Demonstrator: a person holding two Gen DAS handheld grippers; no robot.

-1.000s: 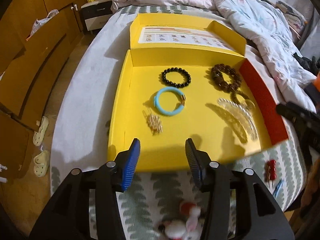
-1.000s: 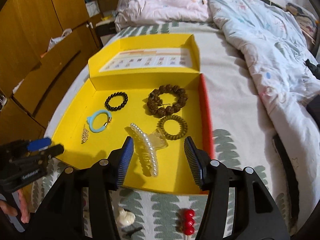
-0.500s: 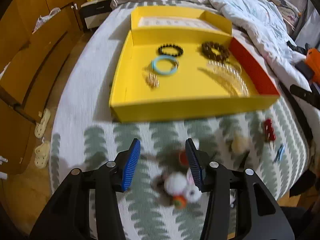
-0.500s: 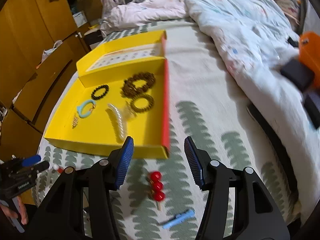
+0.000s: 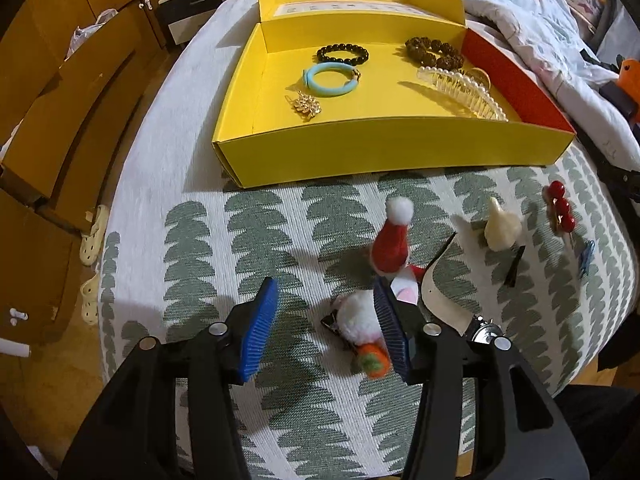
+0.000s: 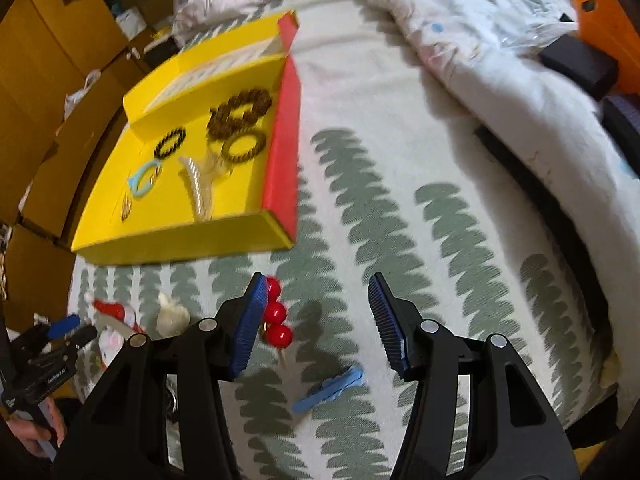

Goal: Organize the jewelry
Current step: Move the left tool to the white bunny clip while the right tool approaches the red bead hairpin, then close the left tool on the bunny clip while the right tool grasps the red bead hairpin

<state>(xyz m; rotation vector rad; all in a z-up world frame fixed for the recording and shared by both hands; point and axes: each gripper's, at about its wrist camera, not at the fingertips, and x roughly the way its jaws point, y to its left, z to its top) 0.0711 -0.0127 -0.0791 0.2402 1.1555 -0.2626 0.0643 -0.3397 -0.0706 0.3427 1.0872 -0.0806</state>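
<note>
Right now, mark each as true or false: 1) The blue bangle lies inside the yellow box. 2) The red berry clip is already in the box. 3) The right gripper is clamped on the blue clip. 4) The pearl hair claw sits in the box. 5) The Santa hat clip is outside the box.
1) True: the blue bangle lies on the floor of the yellow box.
2) False: the red berry clip lies on the bedspread, outside the box.
3) False: the right gripper holds nothing; the blue clip lies on the bedspread below it.
4) True: the pearl hair claw is in the box.
5) True: the Santa hat clip lies on the bedspread.
</note>
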